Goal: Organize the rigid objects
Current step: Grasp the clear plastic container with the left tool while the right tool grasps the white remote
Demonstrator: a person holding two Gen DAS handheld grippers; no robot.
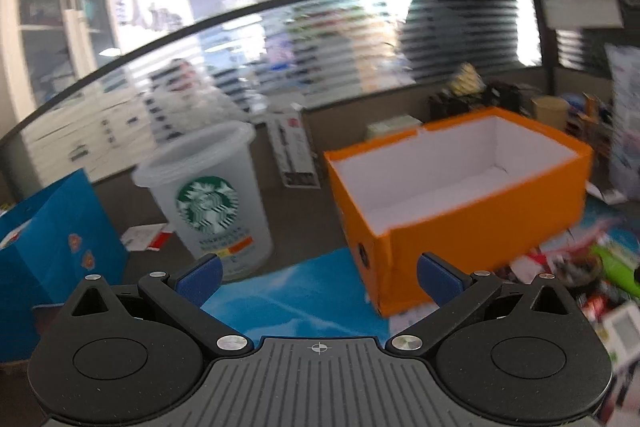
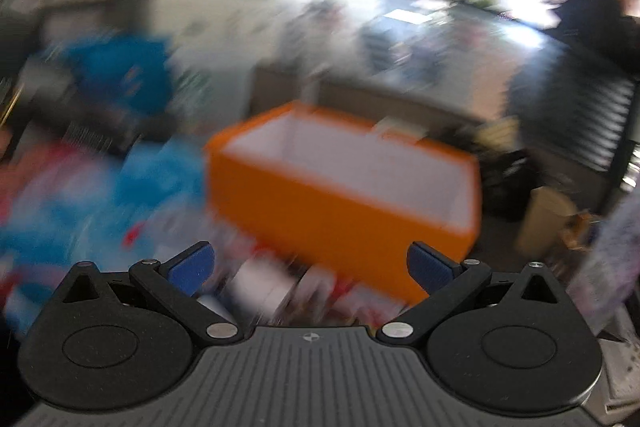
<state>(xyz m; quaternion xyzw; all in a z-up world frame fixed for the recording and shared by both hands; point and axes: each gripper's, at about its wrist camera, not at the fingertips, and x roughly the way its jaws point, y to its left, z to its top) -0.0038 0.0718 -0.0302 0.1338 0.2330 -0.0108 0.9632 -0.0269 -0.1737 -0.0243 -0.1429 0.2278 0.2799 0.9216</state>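
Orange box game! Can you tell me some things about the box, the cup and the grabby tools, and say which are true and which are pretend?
1. The orange box is empty inside. True.
2. The left tool is squeezing the white cup. False: its blue fingers are spread open and hold nothing.
3. The cup has a green round logo. True.
4. The cup sits inside the box. False: it stands outside, left of it.
5. The right tool is open. True.
6. The box has a lid on. False: its top is open.

Left hand-held gripper (image 1: 319,277) and right hand-held gripper (image 2: 311,269), blue-padded fingers spread wide, nothing between them
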